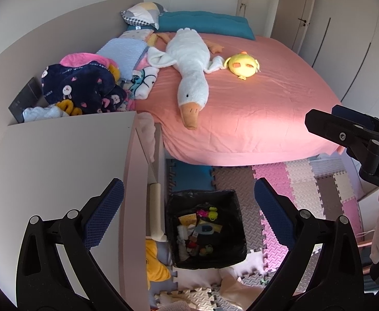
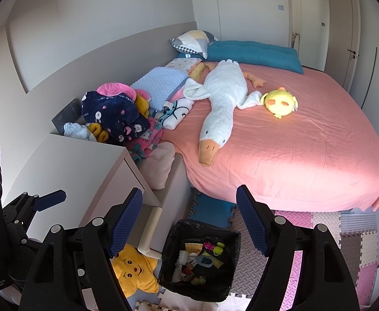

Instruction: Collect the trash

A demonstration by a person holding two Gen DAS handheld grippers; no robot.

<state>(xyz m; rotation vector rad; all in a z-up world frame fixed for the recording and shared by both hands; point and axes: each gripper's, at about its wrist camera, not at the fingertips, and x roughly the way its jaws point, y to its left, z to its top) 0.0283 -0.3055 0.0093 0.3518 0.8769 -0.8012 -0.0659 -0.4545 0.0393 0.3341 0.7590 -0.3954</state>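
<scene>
Pink bed (image 2: 306,155) filling most of view, white goose plush (image 2: 220,101) lying long across it, beak toward grippers. White nightstand (image 2: 72,171) standing beside bed. Black-lined trash bin (image 2: 234,264) sitting on foam floor mat, holding small trash, lying below and ahead of both grippers. Right gripper (image 2: 189,223) hanging open, empty, seeming nearer. Left gripper (image 1: 189,215) hanging open, empty. No readable label on trash; tiny writing on navy blanket (image 2: 116,119) staying illegible.

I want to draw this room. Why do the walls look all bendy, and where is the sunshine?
Left wrist view: the fisheye lens curves the walls and darkens the corners; sunlight brightens the pink bed's near edge. Right wrist view: same bending; the sunny band crosses the bed, and the bin sits in shade.
</scene>
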